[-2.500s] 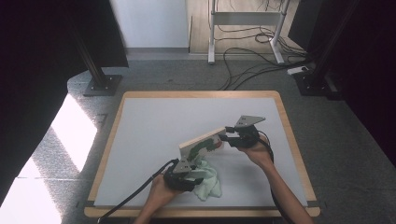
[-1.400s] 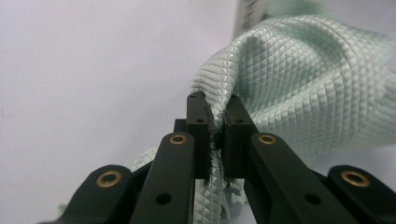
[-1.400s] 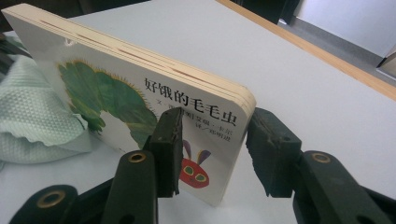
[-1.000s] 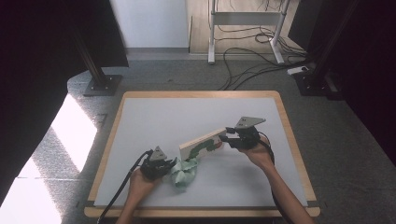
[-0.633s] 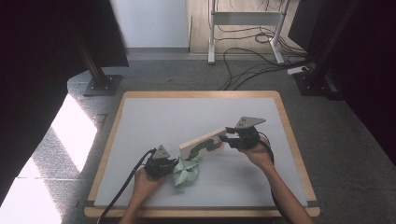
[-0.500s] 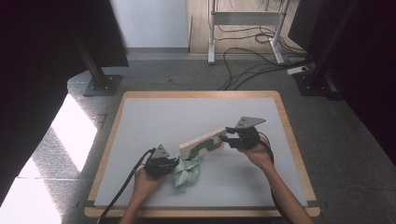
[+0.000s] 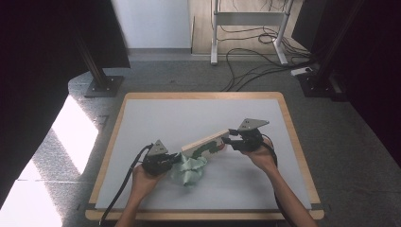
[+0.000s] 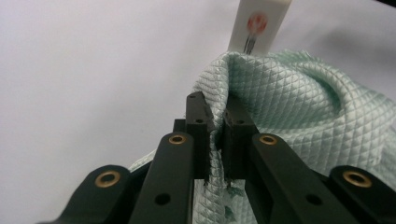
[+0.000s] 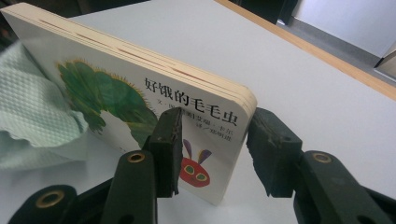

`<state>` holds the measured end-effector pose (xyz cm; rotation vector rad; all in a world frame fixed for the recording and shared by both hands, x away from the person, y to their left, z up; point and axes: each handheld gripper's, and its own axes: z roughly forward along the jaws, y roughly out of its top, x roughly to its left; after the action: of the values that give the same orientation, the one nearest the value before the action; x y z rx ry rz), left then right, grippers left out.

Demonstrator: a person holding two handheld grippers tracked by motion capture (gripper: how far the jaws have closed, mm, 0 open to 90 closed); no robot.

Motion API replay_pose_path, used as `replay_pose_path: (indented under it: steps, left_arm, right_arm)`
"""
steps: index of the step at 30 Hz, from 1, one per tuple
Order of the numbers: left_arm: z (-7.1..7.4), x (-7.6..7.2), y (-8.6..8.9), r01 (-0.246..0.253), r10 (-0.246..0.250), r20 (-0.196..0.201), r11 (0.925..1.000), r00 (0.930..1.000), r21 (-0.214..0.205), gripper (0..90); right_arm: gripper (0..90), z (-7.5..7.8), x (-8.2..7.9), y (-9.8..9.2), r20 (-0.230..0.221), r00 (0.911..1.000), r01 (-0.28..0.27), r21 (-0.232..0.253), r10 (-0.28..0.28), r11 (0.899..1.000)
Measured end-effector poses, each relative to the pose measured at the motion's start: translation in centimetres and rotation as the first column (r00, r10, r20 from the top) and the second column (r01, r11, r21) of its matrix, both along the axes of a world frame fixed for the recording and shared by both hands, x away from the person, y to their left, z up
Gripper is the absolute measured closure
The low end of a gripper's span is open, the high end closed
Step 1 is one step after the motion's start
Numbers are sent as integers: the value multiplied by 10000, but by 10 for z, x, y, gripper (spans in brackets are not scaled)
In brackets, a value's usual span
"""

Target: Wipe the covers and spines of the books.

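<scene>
Right tool (image 7: 226,140) is clamped on the short end of the board book (image 7: 204,145), one jaw on the cover, the other on the back. The book stands on its long edge, tipped a bit, sitting center-right in the high view on the table (image 7: 156,113). My guess is it's propped like that so the cover faces the cloth and can be wiped w/o the book sliding around. In the right gripper view you get the cover (image 9: 154,126) w/ the green caterpillar art plus Chinese title, jaws rising from the bottom of the frame either side of the corner.

Left tool (image 7: 176,159) is clenched tight on a fold of the mint green cloth (image 7: 189,170), the waffle-weave kind. In the left gripper view the jaws are nearly closed w/ the fabric (image 8: 299,116) pinched btwn them, the rest bunching up to the right of the frame. The book's near end (image 8: 258,25) pokes up at top center, just behind the bunched cloth.

So relative to the tools: cloth hangs from the left tool, lower center of the high view, its upper edge right at the book's lower-left end. Prob touching the cover there, but the angle's too poor to swear to it. The two tools are well apart, book spanning the gap btwn them.
</scene>
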<state>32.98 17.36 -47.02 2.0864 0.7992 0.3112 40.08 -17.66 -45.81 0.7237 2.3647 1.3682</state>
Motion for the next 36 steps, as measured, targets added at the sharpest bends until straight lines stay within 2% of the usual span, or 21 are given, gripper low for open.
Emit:
replay_pose_path:
  steps: [8,10,12,20,22,25,32,36]
  left_arm:
    - [33,-1,1,36,-27,582,9999,9983,-165,830]
    - [35,-1,0,34,-30,611,10000,9981,-72,831]
    - [33,-2,0,26,-15,574,9998,9983,-194,831]
    - [12,-1,0,-145,152,215,9993,9997,-337,832]
    - [7,0,-1,-210,213,115,9995,9997,-245,833]
    - [-4,1,-3,-309,309,-3,9995,9995,104,833]
    - [-33,3,-6,-442,467,-463,9977,9978,519,834]
    - [-43,4,-7,-480,513,-651,9975,9966,518,834]
  right_arm:
    - [548,0,-1,0,-22,10000,-6,15,6,10000]
    - [548,0,-1,-1,-11,10000,-31,10,31,10000]
    - [547,0,-1,-1,-15,10000,-33,30,34,10000]
    - [547,-1,-1,-1,-21,10000,-48,50,48,10000]
    - [547,-1,-1,-1,-28,10000,-40,54,40,10000]
    - [546,-1,-1,-1,-20,10000,-21,67,21,10000]
    - [547,-1,-1,-1,-13,10000,2,72,-2,10000]
    - [546,-2,-1,-1,-12,10000,9,74,-9,10000]
